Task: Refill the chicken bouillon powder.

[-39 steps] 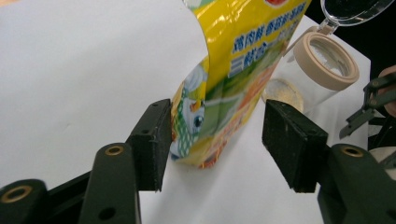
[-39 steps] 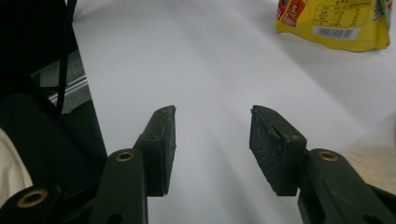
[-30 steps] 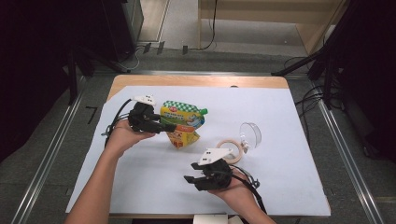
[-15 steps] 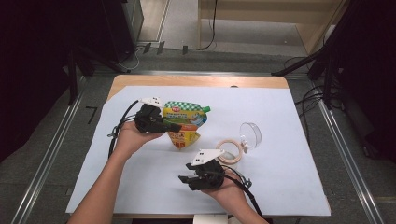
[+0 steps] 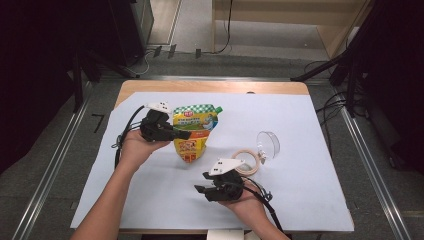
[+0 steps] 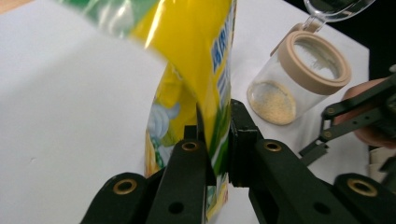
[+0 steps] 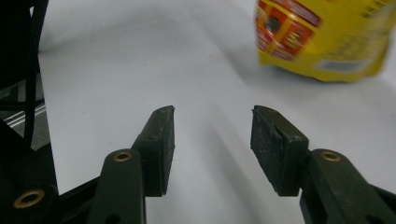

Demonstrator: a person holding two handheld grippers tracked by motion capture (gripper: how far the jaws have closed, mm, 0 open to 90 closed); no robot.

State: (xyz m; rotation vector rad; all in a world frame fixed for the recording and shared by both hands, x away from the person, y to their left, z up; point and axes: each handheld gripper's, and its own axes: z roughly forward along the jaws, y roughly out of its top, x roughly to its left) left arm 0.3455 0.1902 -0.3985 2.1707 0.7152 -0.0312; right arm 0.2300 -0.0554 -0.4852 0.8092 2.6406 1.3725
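We see the left gripper (image 5: 182,134) in the left-centre of the high view, its jaws having just closed and now clamped on the side edge of the yellow and green pouch (image 5: 194,131), which hangs above the white sheet (image 5: 310,150) with its lower end close to the sheet, just left of the frame's middle. In the left gripper view the left gripper (image 6: 215,140) pinches the pouch (image 6: 196,70) flat between both pads, the foil running up to the top of the frame. Toward the upper right of that view stands a clear jar (image 6: 299,77) with a beige rim, lying tilted on the sheet, its clear lid (image 6: 334,8) hinged open behind it. In the high view the jar (image 5: 248,161) sits right of centre, near the right gripper (image 5: 200,187), which rests low in the frame in the person's hand. In the right gripper view the right gripper (image 7: 212,140) is released, jaws parted with nothing between them, the pouch's bottom (image 7: 327,37) well apart at the upper right.
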